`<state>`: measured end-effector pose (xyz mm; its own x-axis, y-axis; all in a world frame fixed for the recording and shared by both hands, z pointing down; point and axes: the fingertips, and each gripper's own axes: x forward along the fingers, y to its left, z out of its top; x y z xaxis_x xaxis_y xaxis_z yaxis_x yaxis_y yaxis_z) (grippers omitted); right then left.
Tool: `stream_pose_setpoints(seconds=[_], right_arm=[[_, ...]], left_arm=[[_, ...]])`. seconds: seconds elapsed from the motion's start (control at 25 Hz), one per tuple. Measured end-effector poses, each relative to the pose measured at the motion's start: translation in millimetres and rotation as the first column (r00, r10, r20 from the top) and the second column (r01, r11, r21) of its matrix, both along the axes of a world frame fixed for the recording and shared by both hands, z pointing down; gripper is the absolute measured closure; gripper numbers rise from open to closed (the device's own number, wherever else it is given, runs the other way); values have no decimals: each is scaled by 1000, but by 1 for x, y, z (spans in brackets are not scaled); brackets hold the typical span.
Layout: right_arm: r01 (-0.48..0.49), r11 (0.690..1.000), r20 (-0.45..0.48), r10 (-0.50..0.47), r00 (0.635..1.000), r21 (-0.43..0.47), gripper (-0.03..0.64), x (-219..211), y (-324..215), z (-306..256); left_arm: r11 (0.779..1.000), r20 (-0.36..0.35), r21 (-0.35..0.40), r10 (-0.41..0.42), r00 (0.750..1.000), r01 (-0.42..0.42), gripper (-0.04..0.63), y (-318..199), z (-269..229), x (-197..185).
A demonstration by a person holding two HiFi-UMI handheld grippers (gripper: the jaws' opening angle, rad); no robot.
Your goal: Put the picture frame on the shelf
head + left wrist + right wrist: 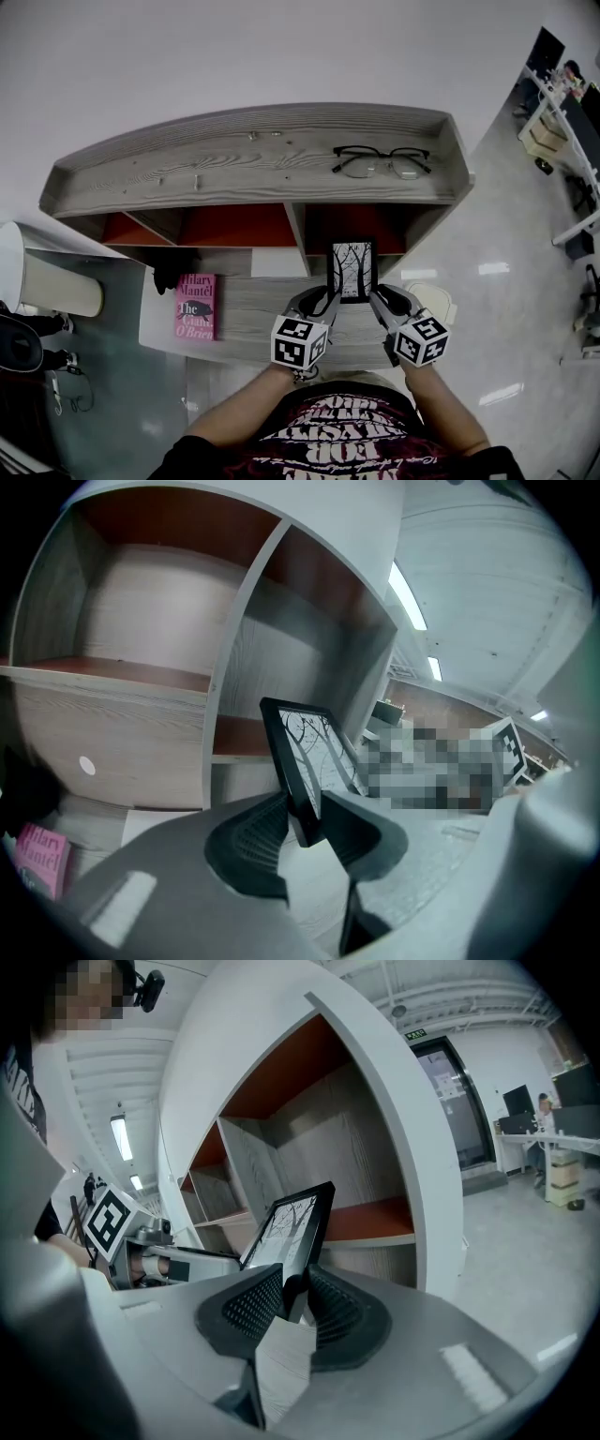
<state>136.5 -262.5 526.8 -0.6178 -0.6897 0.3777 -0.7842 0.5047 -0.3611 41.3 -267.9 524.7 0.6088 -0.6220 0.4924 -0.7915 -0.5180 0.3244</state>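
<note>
The picture frame (353, 270) is held upright between the two grippers, in front of the shelf's (234, 155) right-hand compartment, the one with the red lining. It has a black border and shows bare black trees on a pale ground.

The left gripper (323, 302) grips the frame at its 7 o'clock corner, and the right gripper (380, 298) grips it at its 5 o'clock corner.

In the left gripper view the jaws of the gripper (305, 822) are clamped on the lower edge of the frame (302, 761), with the ribbed pads pressing both faces. The shelf's divider (234, 667) rises at 11 o'clock from it.

In the right gripper view the jaws of the gripper (295, 1297) are likewise clamped on the frame (291, 1227), which leans toward 1 o'clock. The red-floored compartment (375, 1218) lies just beyond it at 3 o'clock.

A pair of black glasses (380, 159) lies on the shelf top, at 12 o'clock from the frame. A pink book (196, 307) lies on the wooden ledge (253, 314), at 9 o'clock from the grippers and well apart from them.
</note>
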Motion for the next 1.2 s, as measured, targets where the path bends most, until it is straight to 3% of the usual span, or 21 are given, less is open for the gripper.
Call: stream_pose_setpoints(seconds=[0.6,1.2], right_arm=[[21,1000,33,-21,999,5,512,15,-53,-3],[-22,1000,75,21,997,6,514,24,-88,-8]], left_arm=[[999,13,-3,-33,999,33,482,-52,-1,14],[997,37,28,-71,997,70,482,-86,-7,22]])
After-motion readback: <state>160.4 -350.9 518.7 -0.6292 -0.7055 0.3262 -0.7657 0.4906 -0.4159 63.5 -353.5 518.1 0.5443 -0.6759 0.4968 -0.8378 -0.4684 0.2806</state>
